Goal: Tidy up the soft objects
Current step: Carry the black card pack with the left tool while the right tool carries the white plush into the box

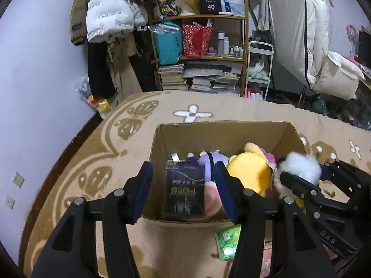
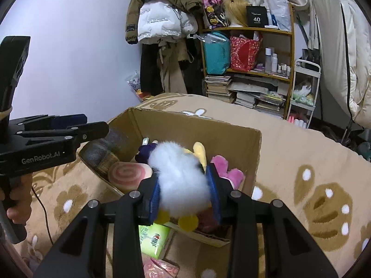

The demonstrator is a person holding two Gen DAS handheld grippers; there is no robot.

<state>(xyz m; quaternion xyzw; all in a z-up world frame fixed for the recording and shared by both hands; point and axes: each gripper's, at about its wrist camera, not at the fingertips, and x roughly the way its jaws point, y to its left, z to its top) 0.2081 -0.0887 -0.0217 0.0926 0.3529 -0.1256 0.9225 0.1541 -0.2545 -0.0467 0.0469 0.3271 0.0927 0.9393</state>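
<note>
An open cardboard box stands on a beige patterned blanket. It holds a yellow plush, a purple plush, a pink swirl cushion, a pink plush and a dark packet. My right gripper is shut on a fluffy white plush with yellow feet, held over the box's near right side; it also shows in the left wrist view. My left gripper is open and empty over the box's near left edge.
A green tissue pack and a pink packet lie on the blanket in front of the box. Behind stand a cluttered wooden shelf, hanging coats and a white cart.
</note>
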